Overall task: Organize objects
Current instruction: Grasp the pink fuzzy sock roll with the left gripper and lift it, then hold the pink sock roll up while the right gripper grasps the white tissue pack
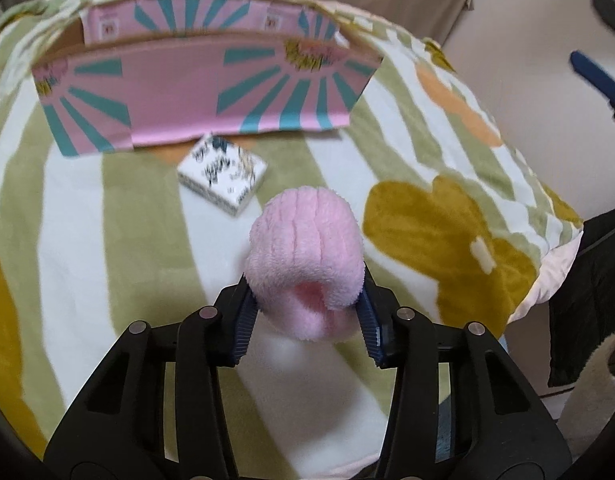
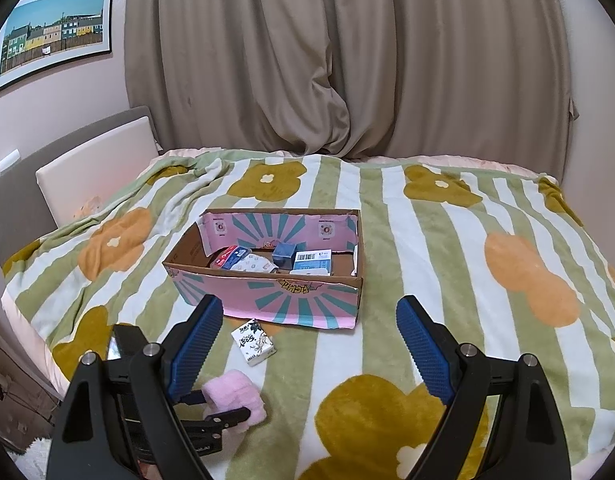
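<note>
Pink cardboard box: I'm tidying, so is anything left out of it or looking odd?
One small white printed box lies on the striped blanket before the pink cardboard box; the left gripper holds a fluffy pink roll.

— Location of the cardboard box (image 2: 267, 296)?
— On the blanket (image 2: 427, 264), mid-bed, before the curtain (image 2: 347, 60); several small boxes lie inside.
— And nearer?
— A small printed box (image 2: 254, 342) lies just before it; the plush roll (image 2: 233, 398) lies nearer still, leftward.
</note>
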